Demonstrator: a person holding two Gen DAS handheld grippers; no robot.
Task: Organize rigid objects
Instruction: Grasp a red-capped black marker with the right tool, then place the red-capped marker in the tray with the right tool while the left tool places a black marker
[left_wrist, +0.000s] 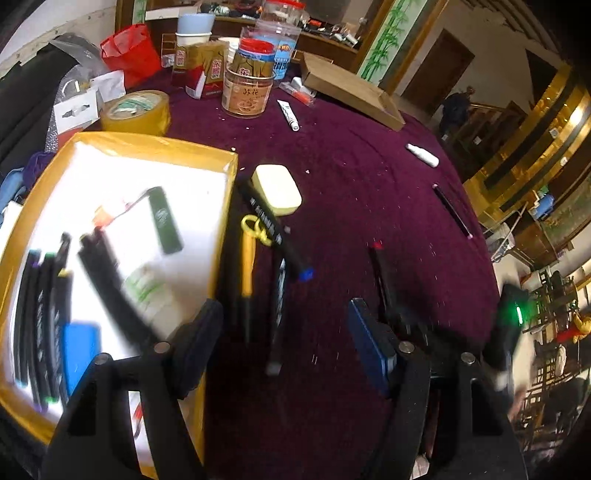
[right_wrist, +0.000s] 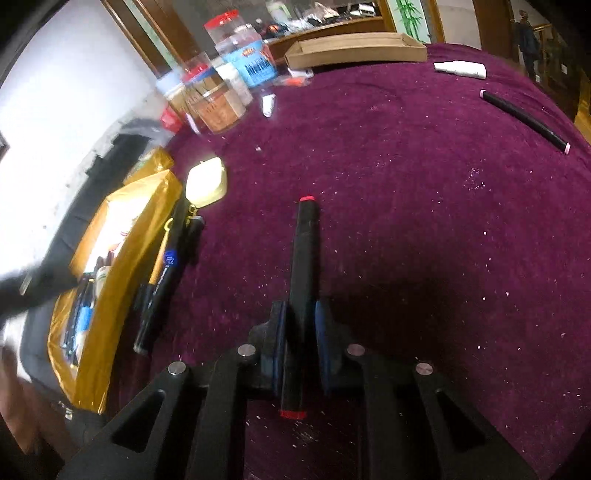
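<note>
**Right jaws clamped on red-capped marker — slip and swing are the risks**

Nearest the lens: my right gripper (right_wrist: 300, 325), both blue pads pressed on the black barrel of the red-capped marker (right_wrist: 302, 280). The grip sits well behind mid-length; a long nose sticks out ahead of the jaws and a short tail runs back under them. I can't tell whether it has cleared the purple cloth (right_wrist: 406, 221).

Risks as I judge them:
- Off-centre grip on a round, smooth barrel: it could pivot nose-down or slide through the pads on a quick swing.
- The gold tray (right_wrist: 110, 258) lies well off to the left of the jaws. Between them lie a blue-capped marker (right_wrist: 162, 280) and a cream case (right_wrist: 205, 181), just beside the tray wall. A low carry could snag the nose on these or on the wall.
- Left gripper (left_wrist: 284, 332) is spread wide and empty, hanging over the loose pens and yellow scissors (left_wrist: 251, 243) beside the tray. Both grippers may converge there; collision is possible.
- The tray is already crowded with markers; a drop from height could bounce out.

The far black pen (right_wrist: 524, 120) and white tube (right_wrist: 460, 69) lie well ahead, untouched.
</note>
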